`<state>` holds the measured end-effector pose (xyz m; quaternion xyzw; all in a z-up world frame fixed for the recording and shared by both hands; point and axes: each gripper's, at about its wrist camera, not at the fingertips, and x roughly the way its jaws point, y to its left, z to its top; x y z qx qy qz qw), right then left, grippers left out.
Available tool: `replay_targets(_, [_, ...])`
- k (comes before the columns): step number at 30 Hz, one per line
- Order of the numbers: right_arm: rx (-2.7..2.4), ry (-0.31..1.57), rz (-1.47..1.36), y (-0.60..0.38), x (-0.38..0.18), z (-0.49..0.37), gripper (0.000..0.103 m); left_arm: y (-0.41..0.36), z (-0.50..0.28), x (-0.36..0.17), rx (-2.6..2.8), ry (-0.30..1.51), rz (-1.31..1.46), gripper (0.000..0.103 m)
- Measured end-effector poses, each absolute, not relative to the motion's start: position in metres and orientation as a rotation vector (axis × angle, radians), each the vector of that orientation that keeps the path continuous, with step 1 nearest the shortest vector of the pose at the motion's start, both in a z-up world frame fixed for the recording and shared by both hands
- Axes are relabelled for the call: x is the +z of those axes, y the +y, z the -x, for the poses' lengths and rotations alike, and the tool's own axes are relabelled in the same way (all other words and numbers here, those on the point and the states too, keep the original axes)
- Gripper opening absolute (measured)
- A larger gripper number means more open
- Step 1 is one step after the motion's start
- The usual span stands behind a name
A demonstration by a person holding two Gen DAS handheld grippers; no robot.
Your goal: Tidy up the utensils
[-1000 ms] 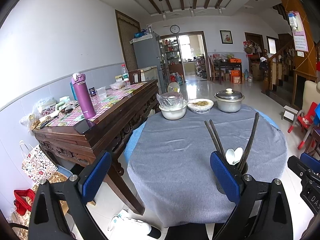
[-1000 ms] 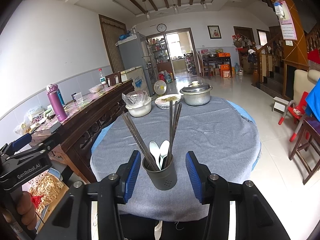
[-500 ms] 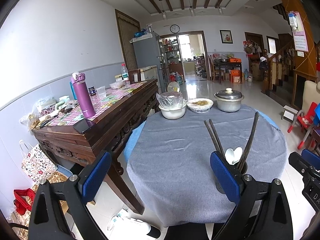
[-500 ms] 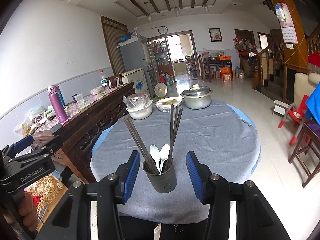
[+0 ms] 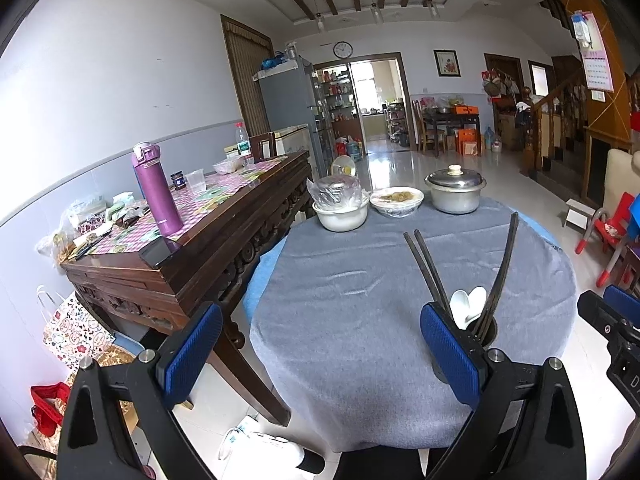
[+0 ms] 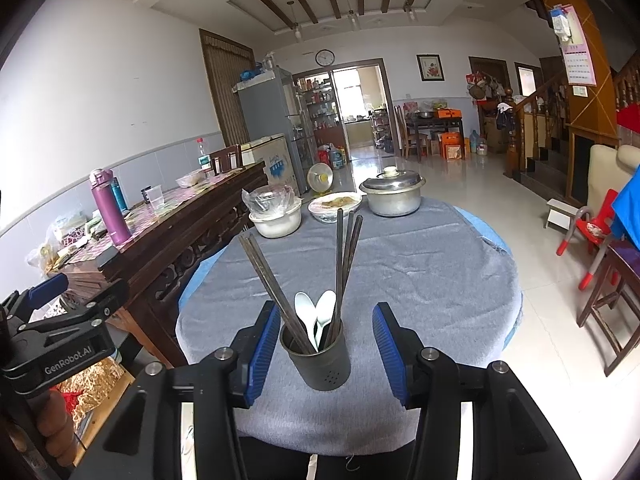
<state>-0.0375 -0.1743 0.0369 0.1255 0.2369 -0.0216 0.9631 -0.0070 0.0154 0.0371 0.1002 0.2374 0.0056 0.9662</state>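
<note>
Cup [image 6: 320, 360]: on desk [image 6: 420, 272], holds chopsticks [image 6: 340, 264] and spoons [image 6: 316, 312].
Right tool [image 6: 323, 350]: spread around cup, not touching.
Left tool [image 5: 320, 352]: spread, empty.

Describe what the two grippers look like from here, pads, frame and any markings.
Both the left gripper and the right gripper have black angular frames with silver bolts and two fingers lined with ribbed blue pads. In the right wrist view the left gripper's side carries white "GenRobot.AI" lettering. No cables or sleeves show.
</note>
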Motion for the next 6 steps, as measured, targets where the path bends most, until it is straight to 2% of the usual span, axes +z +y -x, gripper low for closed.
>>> replay_targets(6, [-0.105, 0.524, -0.269, -0.198, 0.019, 0.01, 0.052, 0.027, -0.031, 0.024, -0.016, 0.54, -0.136, 0.099])
